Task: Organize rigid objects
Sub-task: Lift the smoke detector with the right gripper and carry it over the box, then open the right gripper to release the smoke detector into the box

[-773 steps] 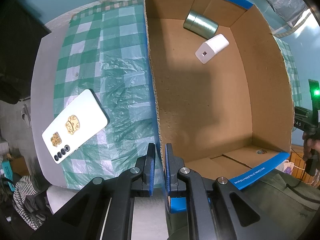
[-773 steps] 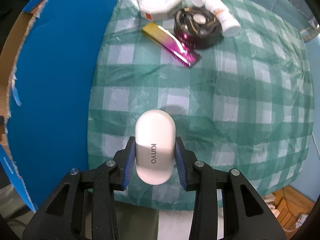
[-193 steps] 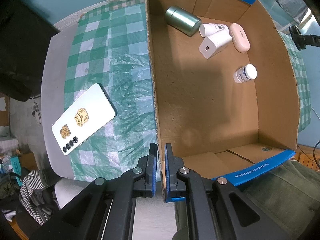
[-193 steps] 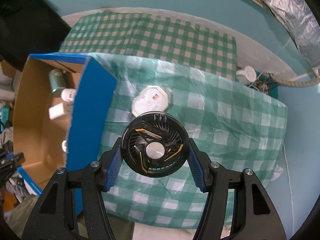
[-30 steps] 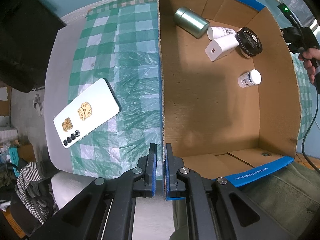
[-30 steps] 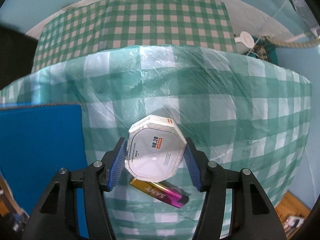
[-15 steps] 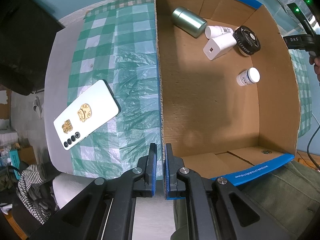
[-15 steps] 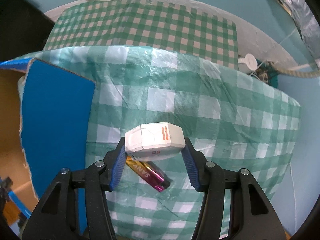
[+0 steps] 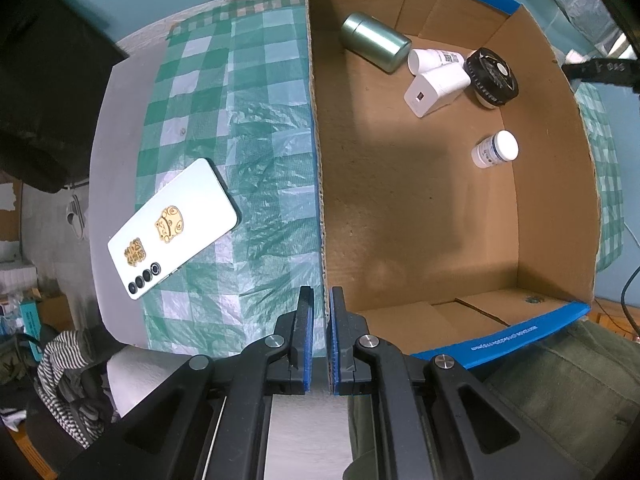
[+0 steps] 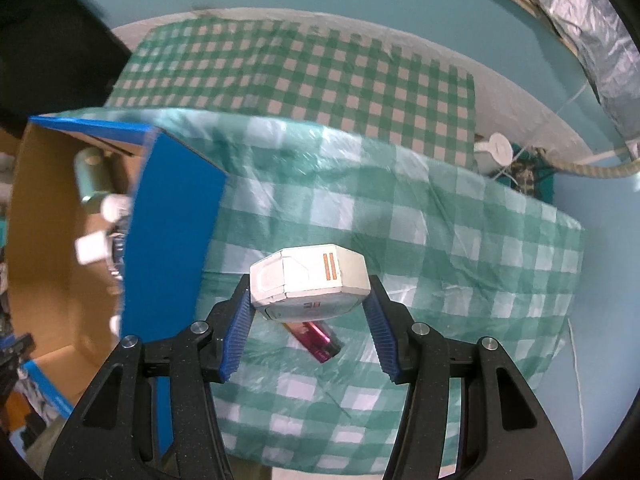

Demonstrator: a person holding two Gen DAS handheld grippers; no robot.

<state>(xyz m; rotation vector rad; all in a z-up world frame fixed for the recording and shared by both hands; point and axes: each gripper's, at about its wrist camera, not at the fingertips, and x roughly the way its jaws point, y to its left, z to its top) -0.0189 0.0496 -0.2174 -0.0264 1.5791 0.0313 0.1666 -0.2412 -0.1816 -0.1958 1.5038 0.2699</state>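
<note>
In the left wrist view, the left gripper (image 9: 319, 334) was seen closed on the near edge of the left wall of the cardboard box (image 9: 554, 184), with its blue pads pressed against both faces of the wall. To the left of the box, a white phone (image 9: 174, 229) with gold stickers was laid face down on the green checked cloth (image 9: 256, 128). Inside the box, a white bottle (image 9: 495, 150) was found upright near the right wall. Farther back, a white adapter (image 9: 436, 87) was lying just beside a black fan (image 9: 491, 77), and a second white bottle (image 9: 434, 59) was lying on its side behind them. A green metal canister (image 9: 375, 42) was lying near the far left corner.

In the right wrist view, the right gripper (image 10: 310, 312) was opened rather wide, and a white octagonal case (image 10: 308, 282) with two orange stripes was held between its blue pads, lifted above the cloth (image 10: 460, 240). The case was tilted, so that its side was turned to the camera. Under the case, a pink and gold flat object (image 10: 316, 336) was lying on the cloth, partly hidden. The blue outer wall of the box (image 10: 168, 240) was seen at the left of the gripper, and the things inside were blurred.
</note>
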